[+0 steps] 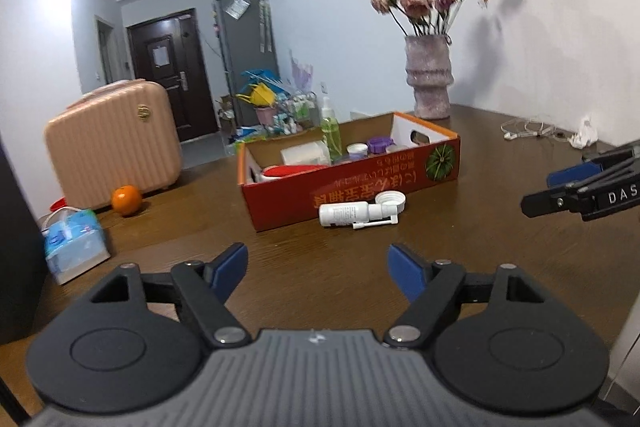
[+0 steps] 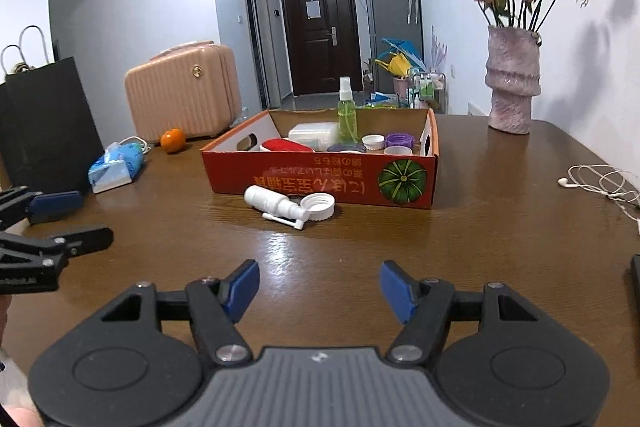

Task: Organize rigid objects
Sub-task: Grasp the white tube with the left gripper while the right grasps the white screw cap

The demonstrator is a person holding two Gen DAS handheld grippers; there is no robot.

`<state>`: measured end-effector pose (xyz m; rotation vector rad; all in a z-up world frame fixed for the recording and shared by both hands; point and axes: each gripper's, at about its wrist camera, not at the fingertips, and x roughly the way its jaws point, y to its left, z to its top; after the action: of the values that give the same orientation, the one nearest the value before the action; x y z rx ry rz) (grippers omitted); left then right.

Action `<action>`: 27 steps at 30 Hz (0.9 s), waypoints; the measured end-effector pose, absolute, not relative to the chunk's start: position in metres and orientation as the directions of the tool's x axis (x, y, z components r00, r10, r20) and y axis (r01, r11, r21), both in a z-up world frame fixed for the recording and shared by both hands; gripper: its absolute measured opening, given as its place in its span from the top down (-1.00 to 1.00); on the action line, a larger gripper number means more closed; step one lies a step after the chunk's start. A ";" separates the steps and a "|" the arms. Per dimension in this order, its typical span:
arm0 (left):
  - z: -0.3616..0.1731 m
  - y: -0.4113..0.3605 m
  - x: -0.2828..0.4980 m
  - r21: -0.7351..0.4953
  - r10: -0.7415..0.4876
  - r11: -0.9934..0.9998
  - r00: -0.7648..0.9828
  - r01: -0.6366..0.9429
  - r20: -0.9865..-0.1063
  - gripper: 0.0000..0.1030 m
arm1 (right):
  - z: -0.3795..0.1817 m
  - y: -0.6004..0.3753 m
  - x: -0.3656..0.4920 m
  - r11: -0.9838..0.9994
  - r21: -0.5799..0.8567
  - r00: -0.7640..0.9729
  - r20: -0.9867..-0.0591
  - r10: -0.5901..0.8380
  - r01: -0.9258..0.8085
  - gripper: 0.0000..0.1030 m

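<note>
A white spray bottle (image 1: 352,214) lies on its side on the brown table in front of the red cardboard box (image 1: 360,187), with a white screw cap (image 1: 391,201) beside it. Both show in the right wrist view too: bottle (image 2: 276,205), cap (image 2: 318,206), box (image 2: 320,179). The box holds a green spray bottle (image 2: 347,117), a white box, a red lid and several caps. My left gripper (image 1: 318,267) is open and empty, short of the bottle. My right gripper (image 2: 320,289) is open and empty, also short of it.
A pink vase with dried flowers (image 2: 512,83) stands at the back right. White earphones (image 2: 600,181) lie at the right edge. A tissue pack (image 2: 116,167), an orange (image 2: 173,139), a pink suitcase (image 2: 184,91) and a black bag (image 2: 44,123) are at the left.
</note>
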<state>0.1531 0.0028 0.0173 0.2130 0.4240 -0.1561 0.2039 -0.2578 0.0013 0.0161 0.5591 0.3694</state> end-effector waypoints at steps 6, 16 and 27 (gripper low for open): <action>-0.005 -0.016 0.221 0.218 -0.201 0.918 0.861 0.332 -0.467 -0.39 | -0.012 -0.245 0.278 0.931 0.147 0.760 -0.542 0.358 -0.334 0.00; -0.042 -0.044 0.334 0.383 -0.349 0.701 0.757 0.602 -0.552 -0.07 | -0.048 -0.202 0.400 0.930 0.186 0.709 -0.605 0.362 -0.317 0.62; -0.053 -0.042 0.367 0.264 -0.301 0.750 0.669 0.607 -0.680 0.21 | -0.051 -0.238 0.383 0.934 0.107 0.708 -0.625 0.330 -0.341 0.69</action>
<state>0.3673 -0.0421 -0.0530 0.5048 0.6565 -0.5369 0.3834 -0.2385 -0.0508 -0.0168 0.6904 0.3728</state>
